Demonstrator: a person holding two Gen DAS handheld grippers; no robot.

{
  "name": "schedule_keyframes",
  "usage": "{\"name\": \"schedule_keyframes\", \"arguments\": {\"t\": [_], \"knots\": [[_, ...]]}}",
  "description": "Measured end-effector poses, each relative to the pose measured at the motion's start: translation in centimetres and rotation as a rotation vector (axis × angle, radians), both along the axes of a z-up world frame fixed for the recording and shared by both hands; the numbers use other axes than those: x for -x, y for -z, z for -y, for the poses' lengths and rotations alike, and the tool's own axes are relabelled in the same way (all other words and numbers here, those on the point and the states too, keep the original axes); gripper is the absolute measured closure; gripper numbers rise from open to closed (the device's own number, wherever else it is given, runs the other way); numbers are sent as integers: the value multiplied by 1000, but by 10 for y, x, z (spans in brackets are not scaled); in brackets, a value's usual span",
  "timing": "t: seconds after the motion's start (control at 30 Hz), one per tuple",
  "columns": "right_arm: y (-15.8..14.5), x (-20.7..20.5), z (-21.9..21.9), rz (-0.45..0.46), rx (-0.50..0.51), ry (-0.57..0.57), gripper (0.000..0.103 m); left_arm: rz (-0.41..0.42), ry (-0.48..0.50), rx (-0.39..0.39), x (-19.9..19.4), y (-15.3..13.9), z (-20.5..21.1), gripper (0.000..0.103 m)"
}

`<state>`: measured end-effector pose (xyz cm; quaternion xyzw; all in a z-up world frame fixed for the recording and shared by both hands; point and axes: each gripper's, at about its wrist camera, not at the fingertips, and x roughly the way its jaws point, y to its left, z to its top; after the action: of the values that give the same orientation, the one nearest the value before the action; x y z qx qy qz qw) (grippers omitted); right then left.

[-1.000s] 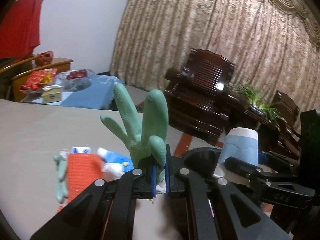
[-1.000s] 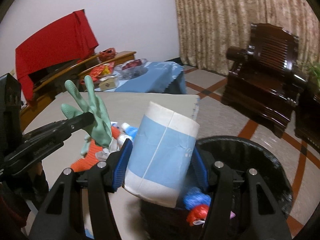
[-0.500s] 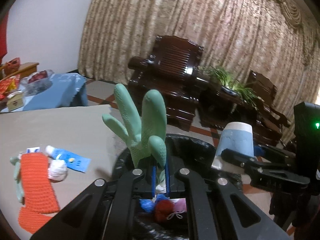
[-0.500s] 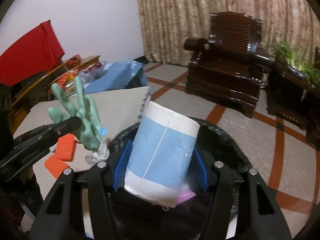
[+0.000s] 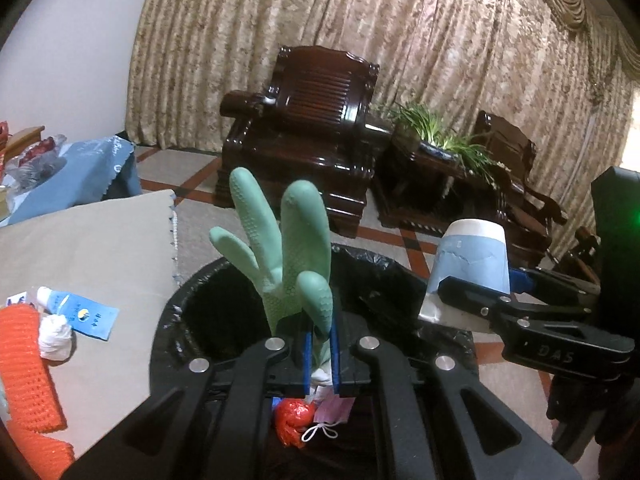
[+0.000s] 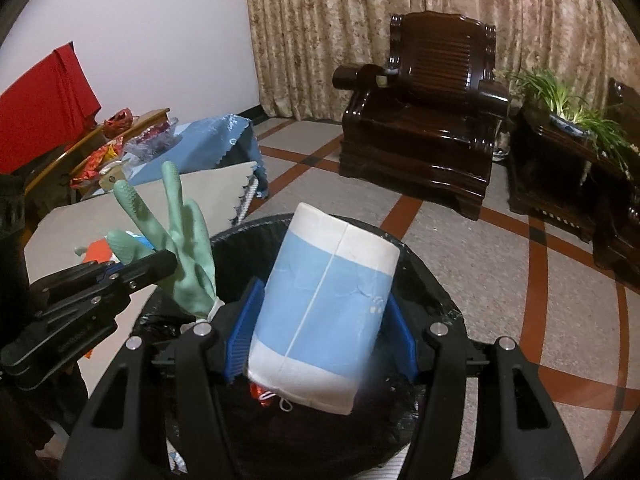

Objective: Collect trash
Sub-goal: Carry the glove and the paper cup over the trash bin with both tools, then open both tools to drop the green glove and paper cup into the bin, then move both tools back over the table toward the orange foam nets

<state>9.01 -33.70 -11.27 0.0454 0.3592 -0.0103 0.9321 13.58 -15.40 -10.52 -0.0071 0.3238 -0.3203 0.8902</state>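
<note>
Two grippers are held over a black-lined trash bin, each closed on a piece of trash. A green rubber glove is pinched at its cuff between the nearly closed blue pads of the left gripper, with its fingers standing upright above the bin's opening. A blue-and-white paper roll is clamped across its width by the right gripper, whose jaws are spread wide around it; the roll is tilted and held above the bin's interior. Inside the bin, a red crumpled wrapper and a pink face mask can be seen. On the beige tablecloth beside the bin, an orange knitted cloth, a white wad and a blue-labelled tube are left lying close together. A dark wooden armchair is seen beyond, before patterned curtains.
</note>
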Motion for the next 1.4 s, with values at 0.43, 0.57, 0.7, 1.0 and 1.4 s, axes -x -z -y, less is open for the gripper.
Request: {"name": "schedule_keyframes", "arguments": {"t": [0.43, 0.57, 0.7, 1.0, 1.4], "knots": [[10, 0, -8, -28, 41, 15, 6, -7, -57, -26, 3, 5, -30, 29], [5, 0, -20, -15, 25, 0, 6, 16, -116, -30, 12, 1, -60, 13], [-1, -2, -37, 6, 11, -31, 6, 28, -191, -37, 18, -3, -87, 9], [-12, -18, -98, 46, -5, -157, 5, 76, -360, -84, 30, -9, -156, 8], [-8, -49, -191, 53, -5, -338, 6, 72, -592, -134, 34, 4, -262, 8]]}}
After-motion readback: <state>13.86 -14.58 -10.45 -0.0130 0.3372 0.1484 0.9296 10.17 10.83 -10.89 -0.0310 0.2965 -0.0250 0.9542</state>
